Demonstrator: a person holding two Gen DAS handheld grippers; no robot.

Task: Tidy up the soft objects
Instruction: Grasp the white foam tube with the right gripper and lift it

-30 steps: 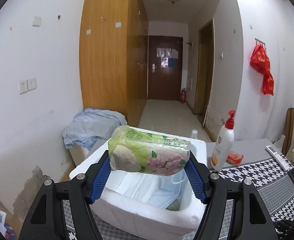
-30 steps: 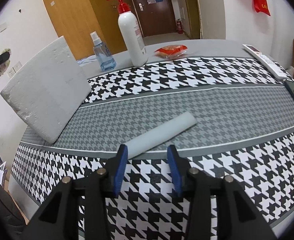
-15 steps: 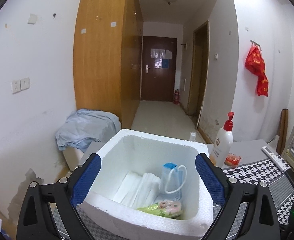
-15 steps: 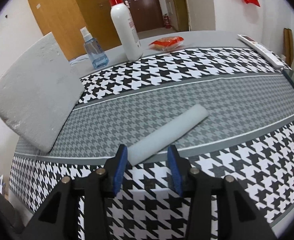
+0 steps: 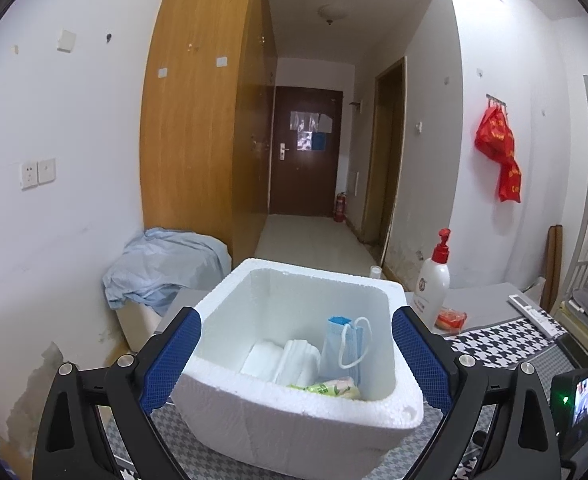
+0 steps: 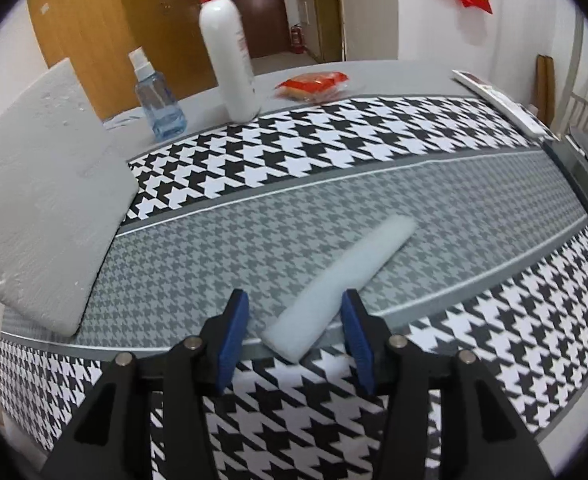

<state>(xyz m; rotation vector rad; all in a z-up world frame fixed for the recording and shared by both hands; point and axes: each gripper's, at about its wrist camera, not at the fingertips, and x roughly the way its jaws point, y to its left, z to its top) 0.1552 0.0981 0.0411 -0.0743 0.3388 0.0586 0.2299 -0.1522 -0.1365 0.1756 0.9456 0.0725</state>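
Left gripper (image 5: 295, 356): I hold it wide, empty, straddling the foam box (image 5: 294, 420).
Right gripper (image 6: 294, 332): my jaws are opening around the foam strip (image 6: 333, 284), right of the box.

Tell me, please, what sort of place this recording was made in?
Most likely a small flat or dorm-style room, not a lab: a wooden wardrobe lines a hallway leading to a dark entrance door, and a table with a houndstooth cloth holds a pump bottle.

Pump bottle (image 6: 230, 52), blue spray bottle (image 6: 160, 102), red packet (image 6: 313, 82) on table.
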